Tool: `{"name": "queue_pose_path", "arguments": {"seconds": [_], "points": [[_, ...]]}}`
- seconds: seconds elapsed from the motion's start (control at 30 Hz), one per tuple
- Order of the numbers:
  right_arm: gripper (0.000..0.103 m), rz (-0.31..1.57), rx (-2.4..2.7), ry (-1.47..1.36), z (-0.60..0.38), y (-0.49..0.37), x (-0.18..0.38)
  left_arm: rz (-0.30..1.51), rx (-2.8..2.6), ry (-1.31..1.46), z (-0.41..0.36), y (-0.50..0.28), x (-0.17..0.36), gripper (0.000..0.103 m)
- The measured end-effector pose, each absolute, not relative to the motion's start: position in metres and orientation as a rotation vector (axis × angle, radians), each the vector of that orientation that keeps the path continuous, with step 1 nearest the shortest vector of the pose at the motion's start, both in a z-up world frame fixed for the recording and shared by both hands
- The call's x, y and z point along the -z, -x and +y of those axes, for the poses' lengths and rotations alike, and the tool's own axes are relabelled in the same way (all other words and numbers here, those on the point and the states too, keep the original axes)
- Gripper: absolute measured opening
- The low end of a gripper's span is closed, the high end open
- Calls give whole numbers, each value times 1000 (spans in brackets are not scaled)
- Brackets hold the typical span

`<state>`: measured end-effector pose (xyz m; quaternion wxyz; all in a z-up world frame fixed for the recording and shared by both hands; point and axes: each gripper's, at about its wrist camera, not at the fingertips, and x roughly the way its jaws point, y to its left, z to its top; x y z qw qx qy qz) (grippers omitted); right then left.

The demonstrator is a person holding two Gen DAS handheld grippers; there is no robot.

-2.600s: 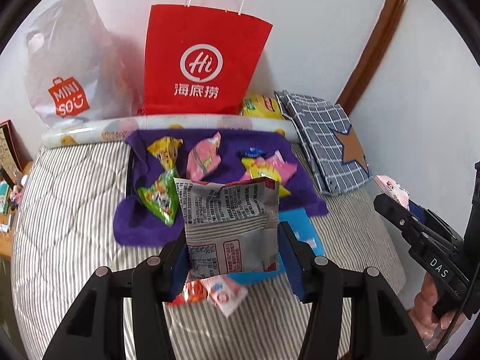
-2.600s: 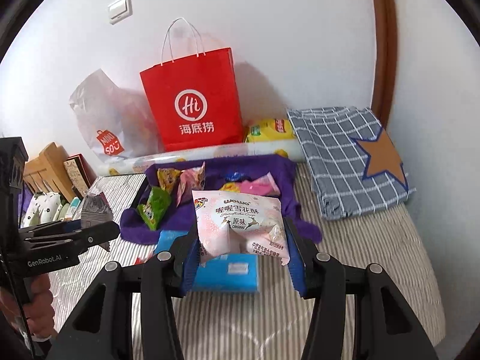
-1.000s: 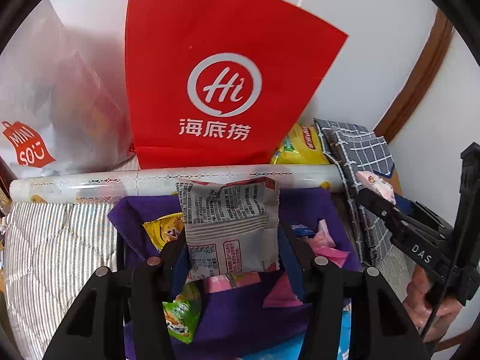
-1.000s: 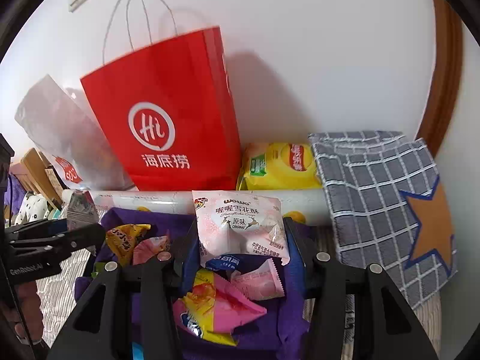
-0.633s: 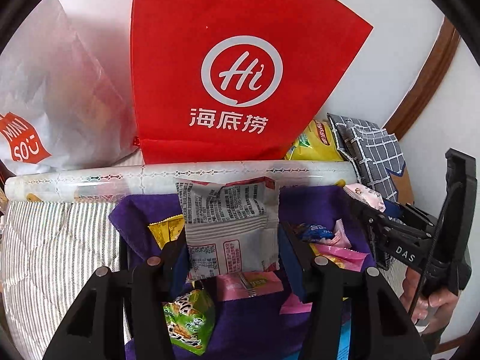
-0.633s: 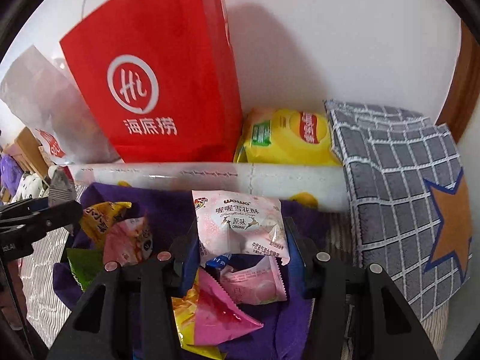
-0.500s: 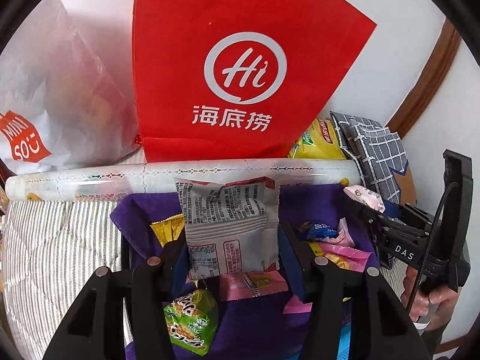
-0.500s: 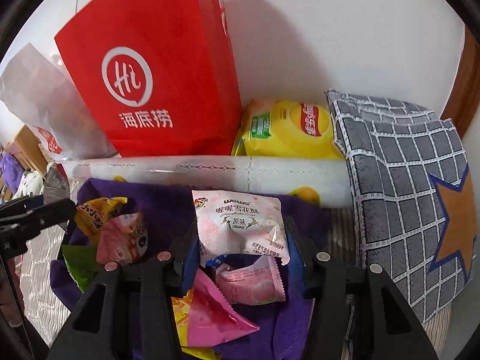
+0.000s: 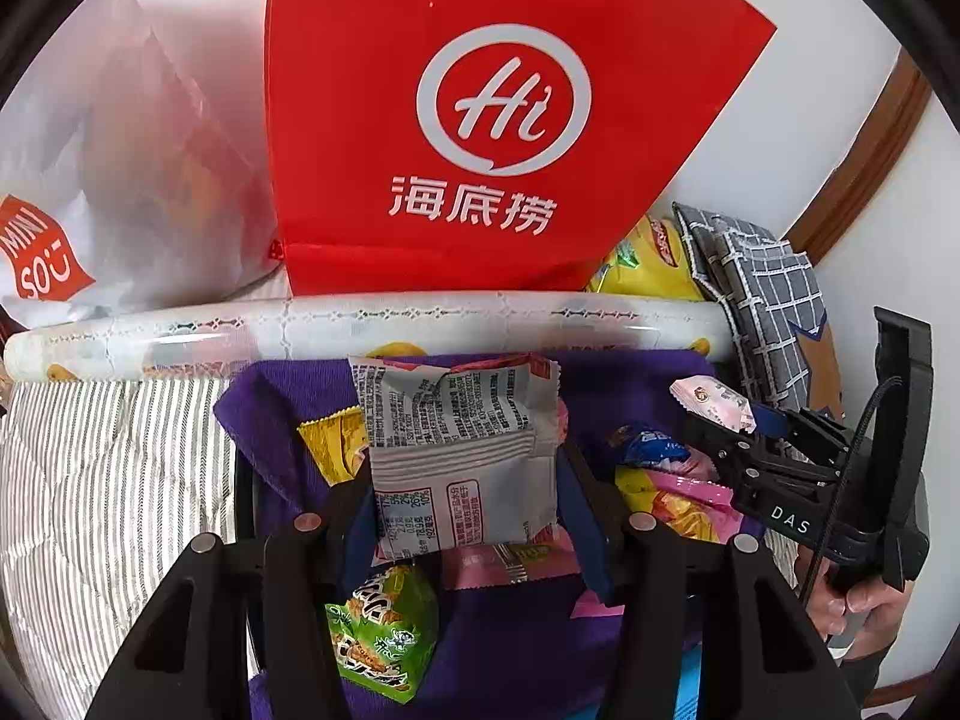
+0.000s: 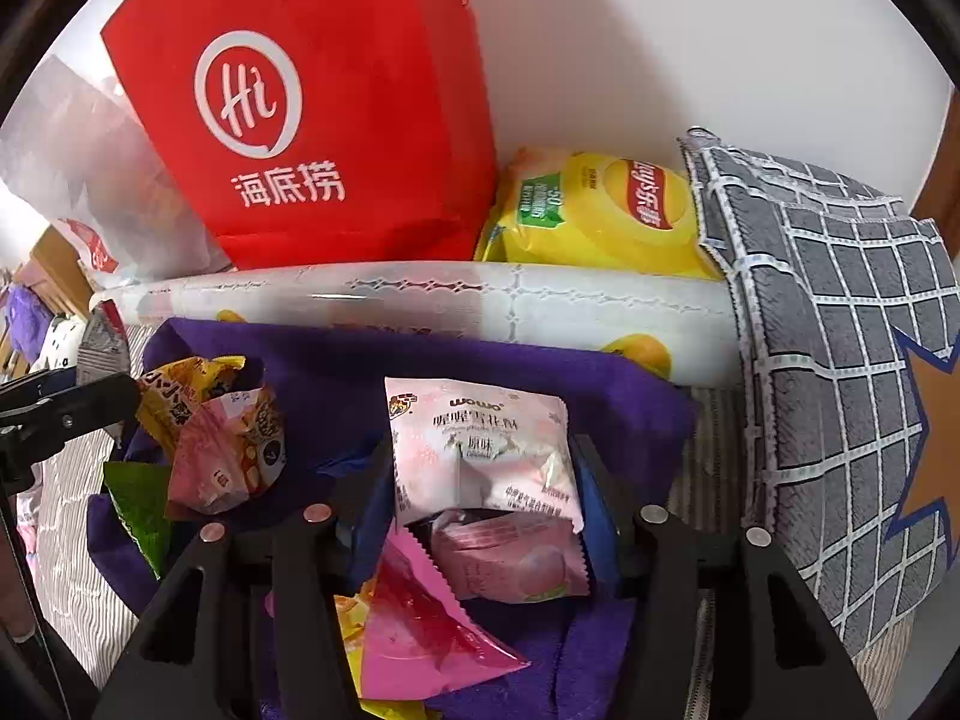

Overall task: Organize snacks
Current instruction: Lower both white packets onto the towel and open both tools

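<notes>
My left gripper (image 9: 465,492) is shut on a grey and white snack packet (image 9: 456,450) and holds it over the purple cloth (image 9: 282,402). My right gripper (image 10: 486,480) is shut on a pale pink snowflake-pastry packet (image 10: 480,450) above the same cloth (image 10: 420,366). Several loose snacks lie on the cloth: a green packet (image 9: 381,636), a yellow one (image 9: 333,444), a pink triangular one (image 10: 420,630) and a pink round-ended one (image 10: 225,456). The right gripper also shows in the left wrist view (image 9: 720,414), the left one at the left edge of the right wrist view (image 10: 114,393).
A red paper bag (image 9: 480,120) stands against the wall behind a rolled white sheet (image 9: 360,330). A white plastic bag (image 9: 90,180) is at the left, a yellow chip bag (image 10: 600,210) and grey checked cushion (image 10: 840,360) at the right. Striped bedding (image 9: 90,480) lies underneath.
Both grippers have moved forward and lower over the purple cloth, still holding their packets. The red bag and the roll look larger and closer.
</notes>
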<state>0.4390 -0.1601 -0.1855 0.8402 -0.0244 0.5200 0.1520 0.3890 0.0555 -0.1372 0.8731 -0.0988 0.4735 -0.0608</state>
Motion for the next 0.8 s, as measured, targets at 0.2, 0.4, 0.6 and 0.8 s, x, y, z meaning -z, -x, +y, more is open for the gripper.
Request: {"name": "queue_pose_path", "arguments": {"seconds": [0.2, 0.4, 0.6, 0.8], "points": [[66, 1097, -338, 77, -154, -438, 183, 1027, 135, 210, 54, -391, 145, 52], [75, 1075, -355, 88, -151, -433, 173, 1046, 133, 218, 53, -391, 149, 52], [75, 1051, -349, 81, -154, -429, 161, 1066, 126, 217, 52, -392, 152, 55], [75, 1024, -331, 78, -158, -424, 148, 1099, 130, 212, 46, -394, 153, 60]]}}
